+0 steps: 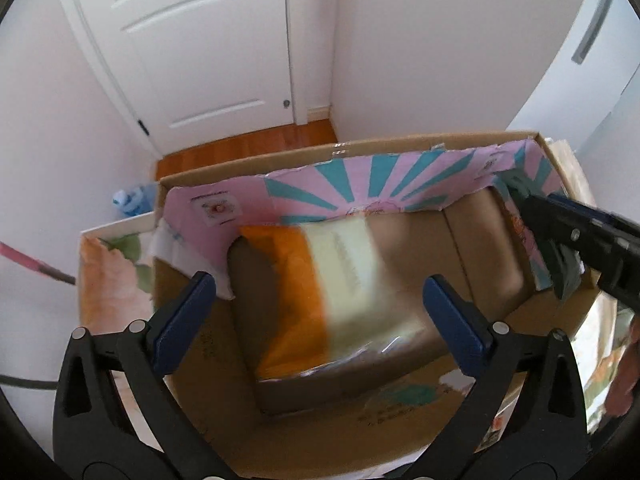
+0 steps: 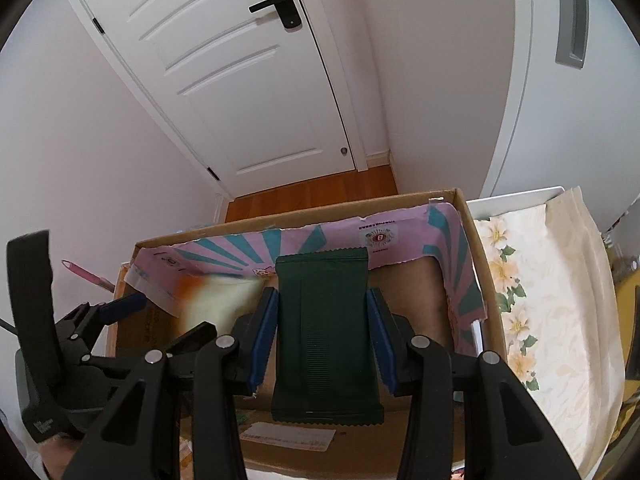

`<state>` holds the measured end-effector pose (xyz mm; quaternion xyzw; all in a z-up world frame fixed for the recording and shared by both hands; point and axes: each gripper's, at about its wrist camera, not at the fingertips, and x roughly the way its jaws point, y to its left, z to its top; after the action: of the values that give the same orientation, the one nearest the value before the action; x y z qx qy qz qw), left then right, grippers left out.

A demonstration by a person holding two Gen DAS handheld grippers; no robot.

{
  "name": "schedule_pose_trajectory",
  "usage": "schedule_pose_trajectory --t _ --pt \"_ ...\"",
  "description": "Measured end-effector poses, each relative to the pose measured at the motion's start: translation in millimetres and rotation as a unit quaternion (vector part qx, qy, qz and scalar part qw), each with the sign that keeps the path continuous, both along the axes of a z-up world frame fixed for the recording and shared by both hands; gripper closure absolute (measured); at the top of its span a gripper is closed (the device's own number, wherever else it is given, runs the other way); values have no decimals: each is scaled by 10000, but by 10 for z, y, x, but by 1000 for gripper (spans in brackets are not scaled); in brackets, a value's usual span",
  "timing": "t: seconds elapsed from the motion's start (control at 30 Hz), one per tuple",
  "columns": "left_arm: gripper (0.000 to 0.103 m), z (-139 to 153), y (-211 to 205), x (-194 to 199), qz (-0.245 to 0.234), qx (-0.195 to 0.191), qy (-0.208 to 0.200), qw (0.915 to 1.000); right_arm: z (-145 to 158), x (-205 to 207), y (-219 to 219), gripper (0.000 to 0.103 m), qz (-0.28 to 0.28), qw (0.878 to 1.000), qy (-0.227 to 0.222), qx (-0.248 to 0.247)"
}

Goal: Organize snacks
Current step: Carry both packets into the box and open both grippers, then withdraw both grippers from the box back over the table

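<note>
**boxlurker:** So what's going on around the cardboard box [image 1: 400,148]? Looks like a plain brown corrugated carton, open at the top, with a pink liner [image 1: 320,188] printed with teal sunburst rays folded along its far wall, edges torn and ragged.

**snackstacker:** Yep. The left gripper [image 1: 320,300] hangs over the box with its jaws spread wide, blue ridged pads well apart, nothing pressed between them. Under it, inside the box, there's an orange-and-cream packet [image 1: 340,280], flat and glossy, smeared with motion blur, so I can't tell whether it has landed on the box floor.

**boxlurker:** And the other claw?

**snackstacker:** The right gripper [image 2: 322,328] is clamped on a dark green packet [image 2: 324,328]. Flat rectangular pouch, matte, ribbed crimp seals and zigzag edges at top and bottom. The blue pads squeeze its two long sides, and it hangs upright over the box's right half, just in front of the pink liner.

**boxlurker:** Anything right beside the box?

**snackstacker:** To the right of the box a big cream paper bag [image 2: 560,300] with a faint leaf pattern lies on a floral cloth [image 2: 504,264]. Off the box's left side there's a pink stick-like thing [image 2: 84,274]; can't tell what it is. Beyond the box: wooden floor [image 2: 312,192] and a white panelled door [image 2: 240,80] with a black lever handle.
</note>
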<state>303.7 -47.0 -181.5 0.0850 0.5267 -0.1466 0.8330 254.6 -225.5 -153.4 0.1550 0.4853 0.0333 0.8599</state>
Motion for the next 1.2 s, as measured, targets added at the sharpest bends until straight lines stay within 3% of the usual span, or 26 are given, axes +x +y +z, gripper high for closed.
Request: schedule_pose_trajectory --t 0.3,0.57,0.63,0.7,0.77,1.2 --pt "0 270 247 -240 328 -43 -295 9990 -68 27 20 62 302 9994 182 52" --pt "0 426 415 -401 517 -183 -377 9978 -312 289 130 62 449 9965 650 267" --pt "1 442 452 -436 557 -180 -380 9976 -379 325 126 57 418 9959 722 336" --pt "1 457 479 -468 596 -196 -379 9973 -423 344 120 31 313 9961 759 331" --pt "1 463 503 -500 630 -201 -385 9971 -409 339 120 11 300 9967 666 362" --pt "0 579 657 -671 661 -455 -501 9955 48 23 72 11 288 9988 77 399"
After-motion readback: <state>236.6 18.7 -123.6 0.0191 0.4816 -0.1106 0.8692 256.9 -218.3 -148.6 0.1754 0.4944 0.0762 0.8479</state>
